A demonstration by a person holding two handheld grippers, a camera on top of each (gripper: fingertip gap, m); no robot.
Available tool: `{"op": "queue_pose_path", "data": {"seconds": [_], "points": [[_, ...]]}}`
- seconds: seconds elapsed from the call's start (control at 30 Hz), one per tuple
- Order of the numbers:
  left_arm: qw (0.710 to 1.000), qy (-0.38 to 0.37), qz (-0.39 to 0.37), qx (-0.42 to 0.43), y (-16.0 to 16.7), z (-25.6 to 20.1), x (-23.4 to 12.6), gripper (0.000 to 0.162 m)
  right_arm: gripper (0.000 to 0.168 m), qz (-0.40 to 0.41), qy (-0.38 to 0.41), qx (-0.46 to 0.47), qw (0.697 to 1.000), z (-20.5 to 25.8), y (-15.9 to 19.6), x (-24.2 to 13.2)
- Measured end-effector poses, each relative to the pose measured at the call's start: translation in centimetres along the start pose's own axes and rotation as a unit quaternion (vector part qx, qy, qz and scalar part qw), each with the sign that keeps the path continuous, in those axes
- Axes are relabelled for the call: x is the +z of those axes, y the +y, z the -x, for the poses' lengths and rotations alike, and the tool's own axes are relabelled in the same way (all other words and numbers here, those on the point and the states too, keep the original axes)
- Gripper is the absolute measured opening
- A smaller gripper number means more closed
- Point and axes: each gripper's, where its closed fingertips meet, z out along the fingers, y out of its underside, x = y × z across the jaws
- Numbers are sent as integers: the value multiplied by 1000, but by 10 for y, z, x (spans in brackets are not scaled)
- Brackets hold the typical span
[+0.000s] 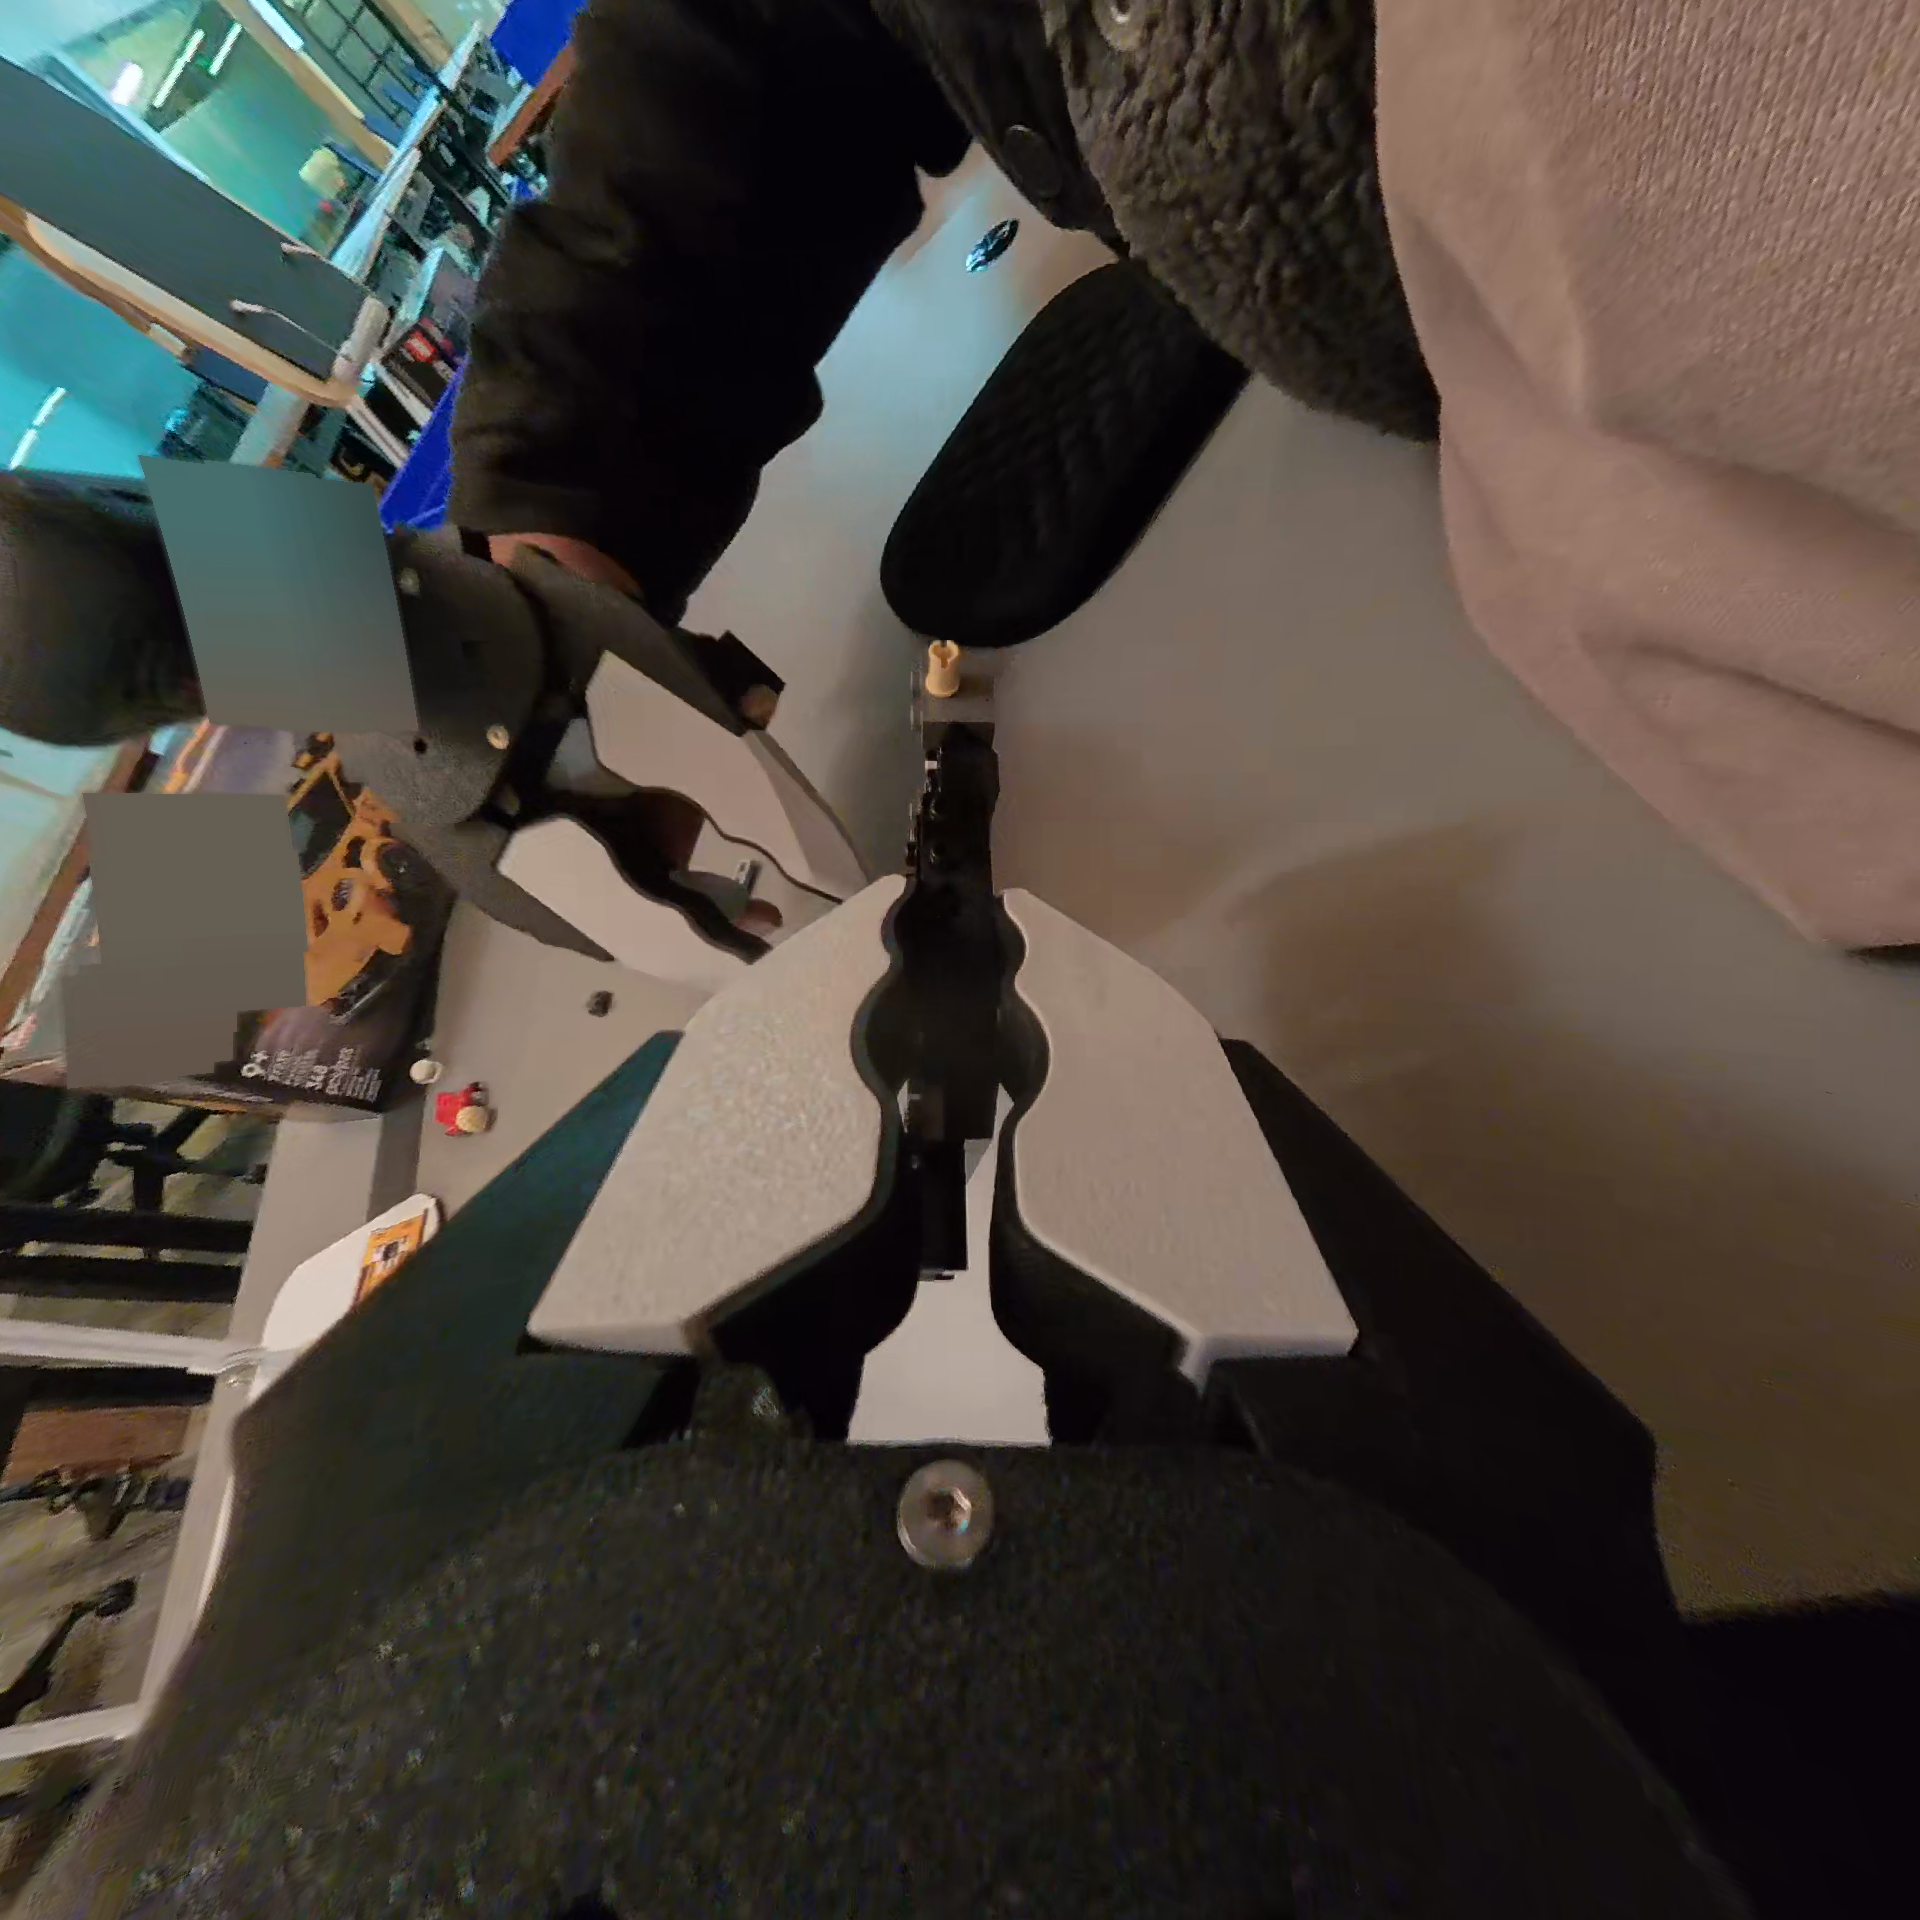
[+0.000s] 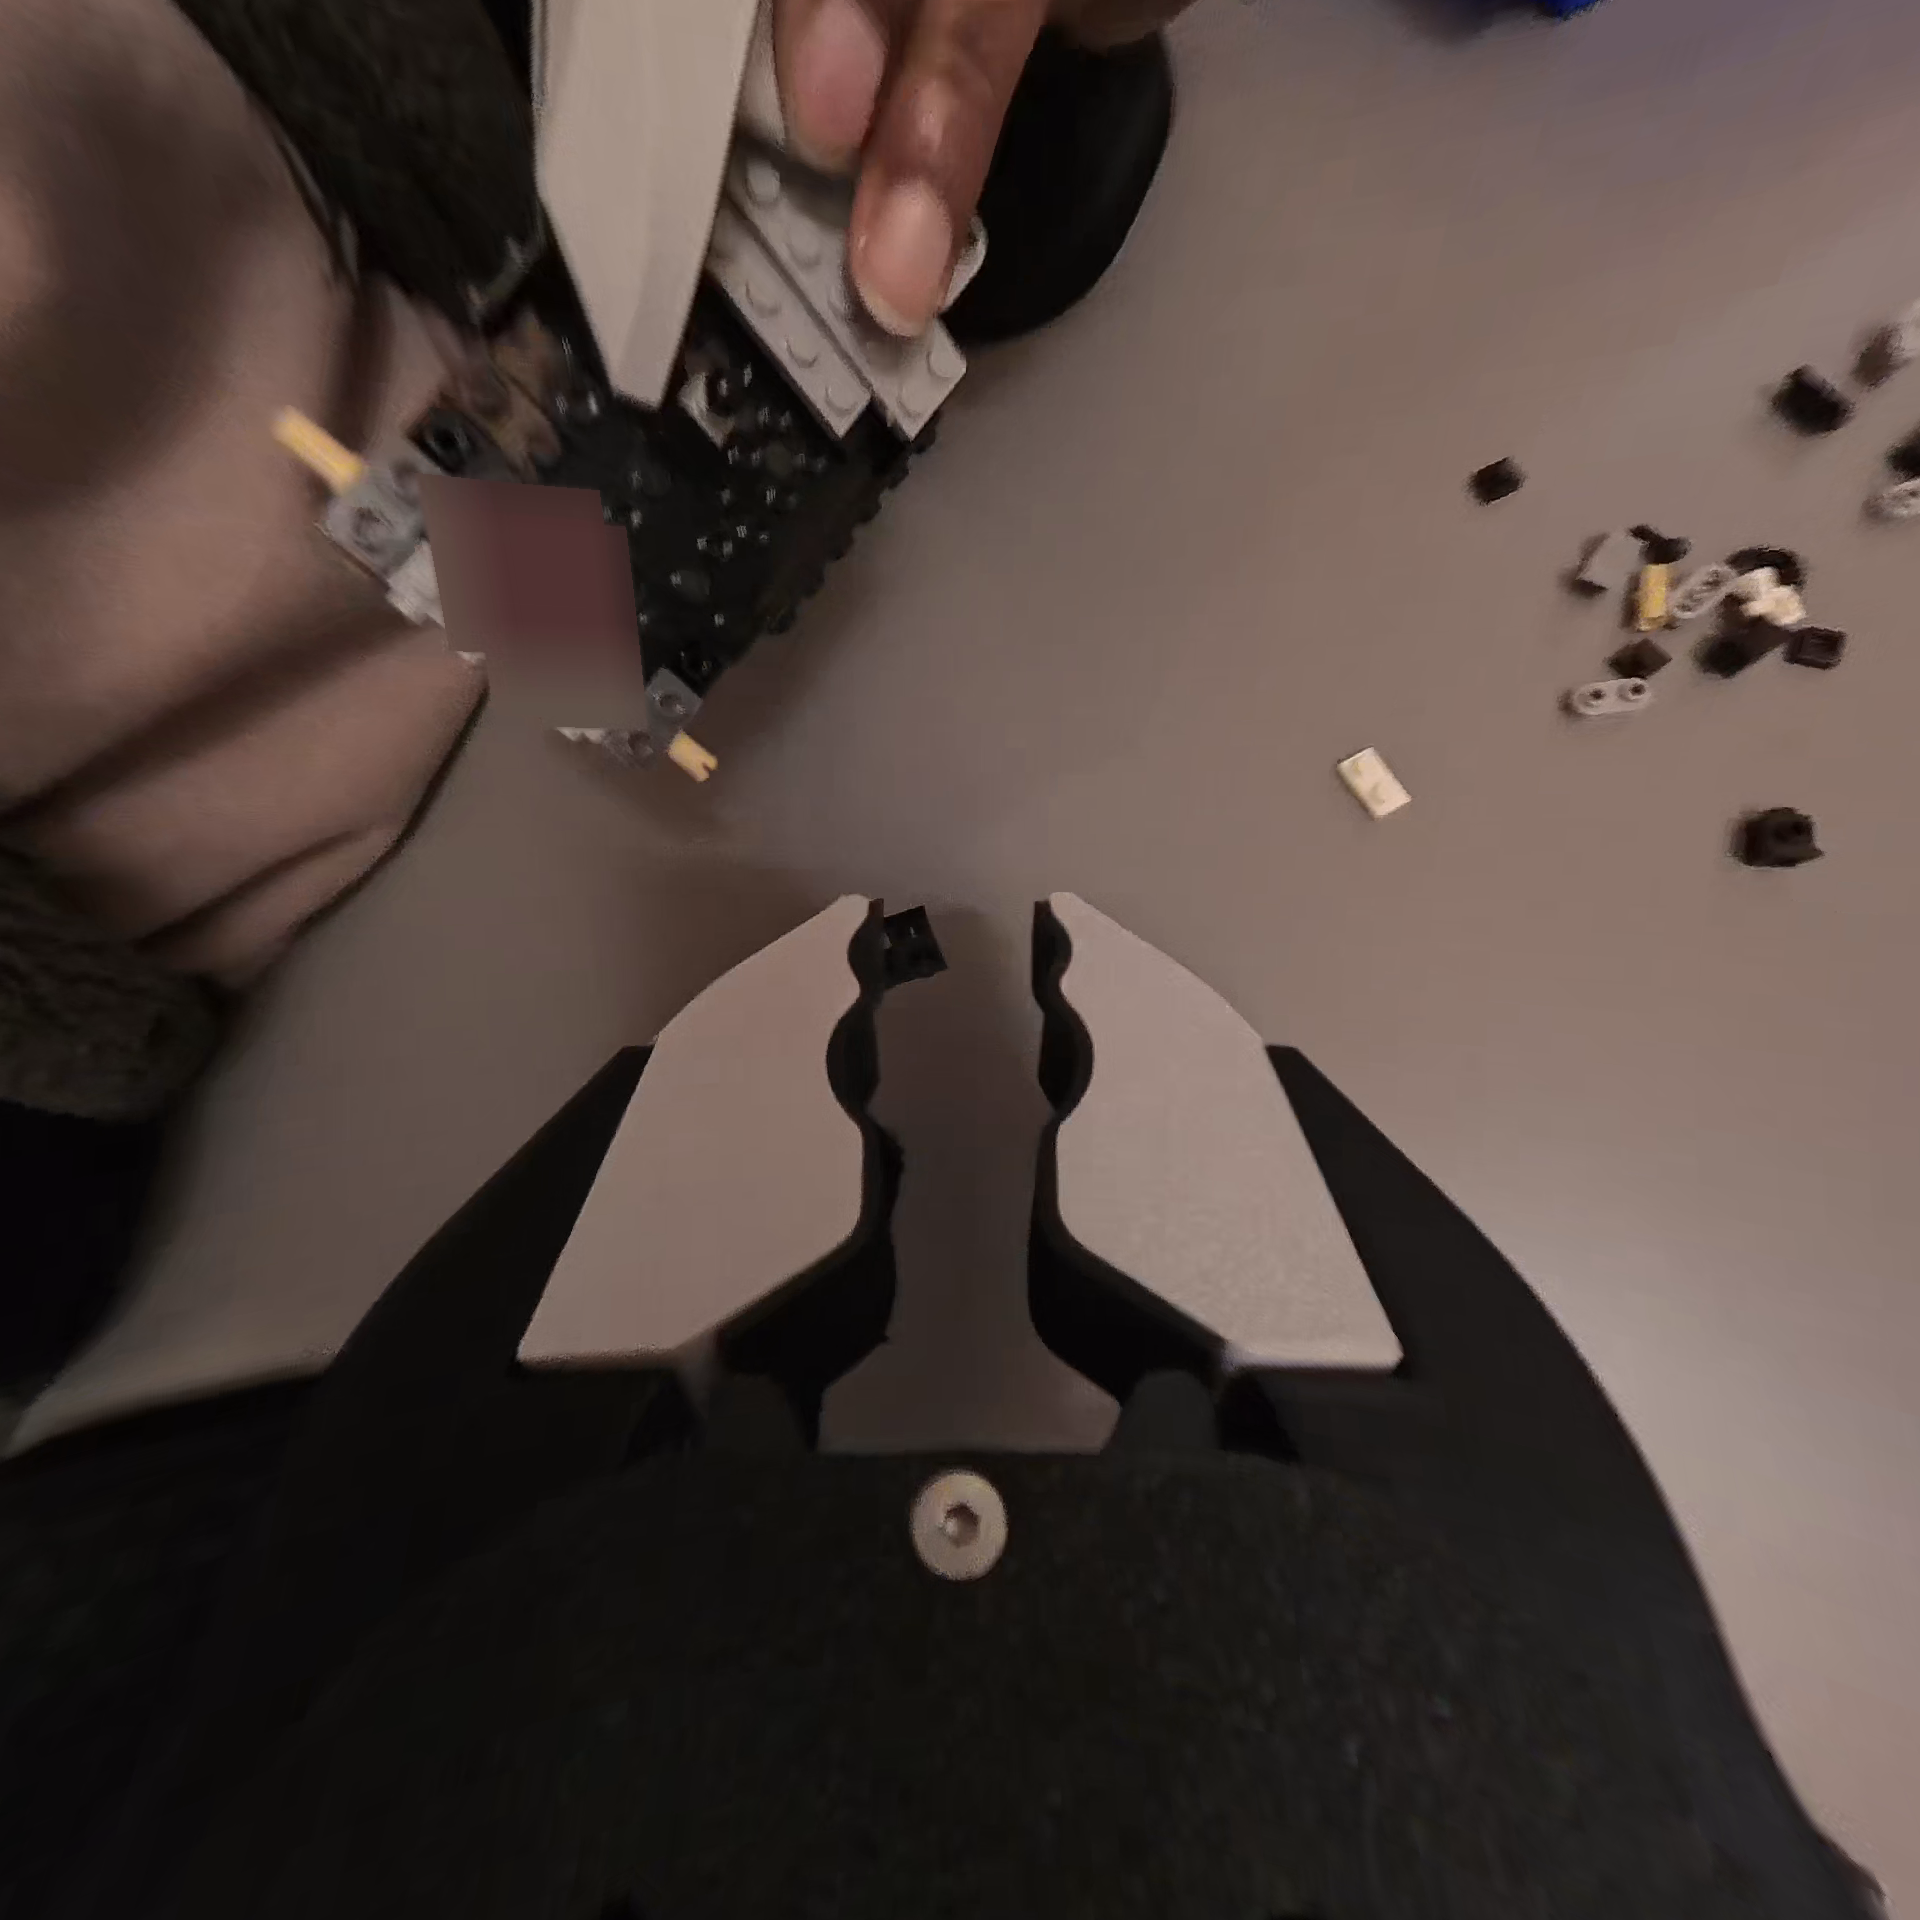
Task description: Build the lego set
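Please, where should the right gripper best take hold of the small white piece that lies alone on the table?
Grip the white piece across its two long edges, coming straight down from above. It lies flat on the table, apart from the other pieces, so only its thin sides offer a hold, I judge.

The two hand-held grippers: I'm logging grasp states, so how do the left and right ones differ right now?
The left hand-held gripper is shut on the black lego build; the right hand-held gripper is open. The left one lifts the build near a person's clothing; the right one hovers over the grey table, with only a small black brick by one fingertip. Both share pale grey fingers and black bodies.
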Motion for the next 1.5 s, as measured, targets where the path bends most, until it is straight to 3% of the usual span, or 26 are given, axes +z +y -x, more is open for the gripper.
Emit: {"op": "queue_pose_path", "data": {"seconds": [0.13,0.3,0.47,0.73,1.27,1.5], "points": [[1000,-18,3,10,1,2,0,11,26,-71,34,26,997,-3,-17,-19],[999,-36,-2,7,1,7,2,12,34,-66,65,26,995,0,-12,-13],[999,-53,8,6,9,11,9,12,36,-172,38,93,980,6,-25,-10],[997,-68,37,14,23,17,16,10,35,-245,25,132,960,6,-34,-27],[966,-129,140,177,42,20,22,11,18,-105,98,111,983,9,-34,-4],[966,-106,154,179,46,13,27,11,14,-31,118,61,991,13,-25,5]]}}
